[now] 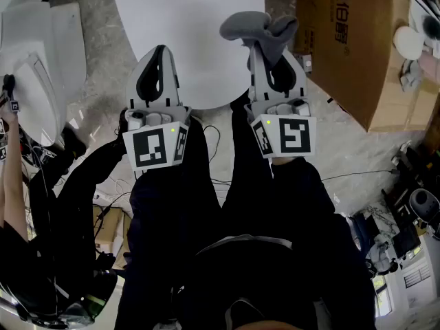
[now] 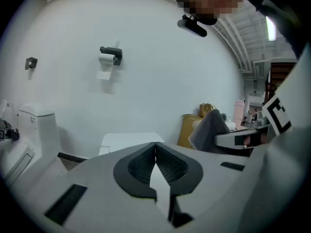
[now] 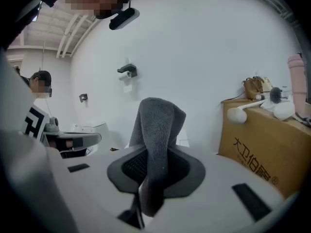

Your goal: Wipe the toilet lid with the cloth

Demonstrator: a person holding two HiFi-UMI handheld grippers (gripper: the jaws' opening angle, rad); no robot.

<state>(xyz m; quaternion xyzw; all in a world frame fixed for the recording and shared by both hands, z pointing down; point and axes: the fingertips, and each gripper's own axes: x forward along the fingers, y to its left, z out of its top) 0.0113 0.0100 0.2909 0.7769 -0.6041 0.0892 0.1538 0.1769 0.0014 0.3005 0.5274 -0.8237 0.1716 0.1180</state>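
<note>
Gripping the grey cloth (image 3: 158,120) tight in my right gripper (image 3: 155,154) jaws, left gripper (image 2: 155,147) jaws shut and empty, I should swing it left to the toilet (image 1: 41,67) and press flat.

The person holds both grippers out ahead of the body, side by side and about level, jaws pointing to the far side, with a dark sleeve (image 1: 168,205) running back from each. The left gripper (image 1: 160,50) has its jaws closed tip to tip with nothing between them. Only a small hollow shows between the ribbed pads behind the tips. The right gripper (image 1: 267,52), just beside it, is clamped on a grey cloth (image 1: 256,26), which bunches up past the jaw tips and trails back through the jaws. A marker cube (image 1: 157,146) sits at the near end of each gripper.
</note>
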